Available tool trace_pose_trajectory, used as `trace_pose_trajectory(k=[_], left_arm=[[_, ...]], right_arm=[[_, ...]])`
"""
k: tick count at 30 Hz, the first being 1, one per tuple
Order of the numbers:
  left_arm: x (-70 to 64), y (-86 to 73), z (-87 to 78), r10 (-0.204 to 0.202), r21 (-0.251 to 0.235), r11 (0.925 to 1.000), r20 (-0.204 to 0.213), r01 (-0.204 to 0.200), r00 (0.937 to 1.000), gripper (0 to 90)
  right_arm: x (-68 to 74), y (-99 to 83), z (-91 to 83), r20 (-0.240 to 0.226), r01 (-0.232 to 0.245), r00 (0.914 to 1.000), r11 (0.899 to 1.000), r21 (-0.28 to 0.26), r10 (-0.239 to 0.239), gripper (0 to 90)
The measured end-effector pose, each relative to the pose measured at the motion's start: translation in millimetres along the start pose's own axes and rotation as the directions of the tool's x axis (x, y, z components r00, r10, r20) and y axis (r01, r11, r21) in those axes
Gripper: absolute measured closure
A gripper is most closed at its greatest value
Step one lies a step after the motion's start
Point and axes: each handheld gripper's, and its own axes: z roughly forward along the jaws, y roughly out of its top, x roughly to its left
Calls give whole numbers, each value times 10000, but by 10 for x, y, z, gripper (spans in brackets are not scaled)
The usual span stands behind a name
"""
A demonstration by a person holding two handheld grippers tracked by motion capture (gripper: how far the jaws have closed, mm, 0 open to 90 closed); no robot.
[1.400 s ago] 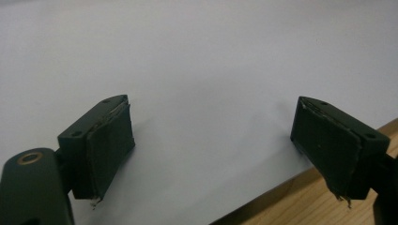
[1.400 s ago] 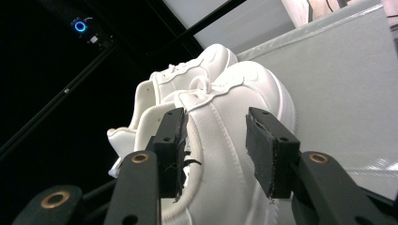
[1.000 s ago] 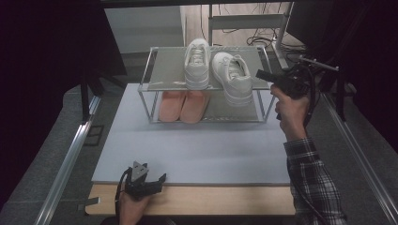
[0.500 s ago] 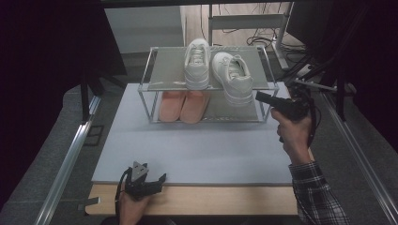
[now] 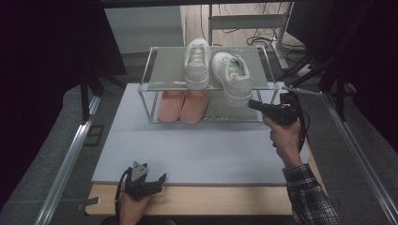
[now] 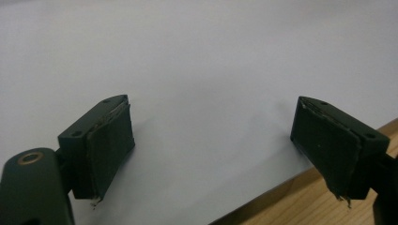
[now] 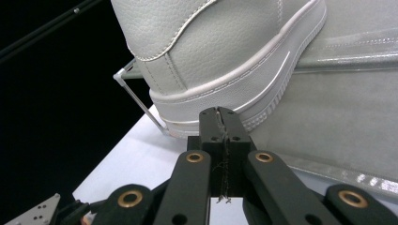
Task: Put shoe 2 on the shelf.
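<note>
I'm seeing the right white sneaker sitting on the top shelf of the wire rack, heel hanging past the rack's near edge and toe pointing away, angled slightly. It's pale pebbled leather with a thick ribbed sole, lying just beside its twin, which is resting squarely on that same shelf.

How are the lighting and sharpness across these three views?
High view: the white mat is evenly lit, the surroundings fall into near black. Left gripper view: the mat looks washed out and the jaws cast soft shadows. Right gripper view: the white sneaker is crisp, with glare streaks on the shelf.
</note>
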Motion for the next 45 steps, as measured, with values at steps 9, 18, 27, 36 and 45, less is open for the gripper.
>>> trace_pose_trajectory(k=[9, 18, 27, 36, 45], left_arm=[[-1, 0, -1, -18, 4, 10000, 9, 18, 10000, 133], [-1, 0, -2, -11, 15, 10000, 2, 11, 10000, 133], [-1, 0, -2, -15, 15, 10000, 5, 15, 10000, 133], [-1, 0, -2, -29, 15, 10000, 13, 29, 10000, 134], [-1, 0, -2, -19, 15, 10000, 10, 19, 10000, 134]], right_arm=[[49, 20, 146, 73, 105, 9999, 9999, 80, -106, 897], [106, 79, 359, 262, 138, 9996, 9996, 232, -144, 897], [140, 127, 575, 432, 137, 9990, 9996, 264, -148, 898], [147, 185, 764, 722, 84, 9973, 9998, 196, -98, 898], [119, 231, 802, 1258, 77, 9920, 9999, -110, -63, 898]])
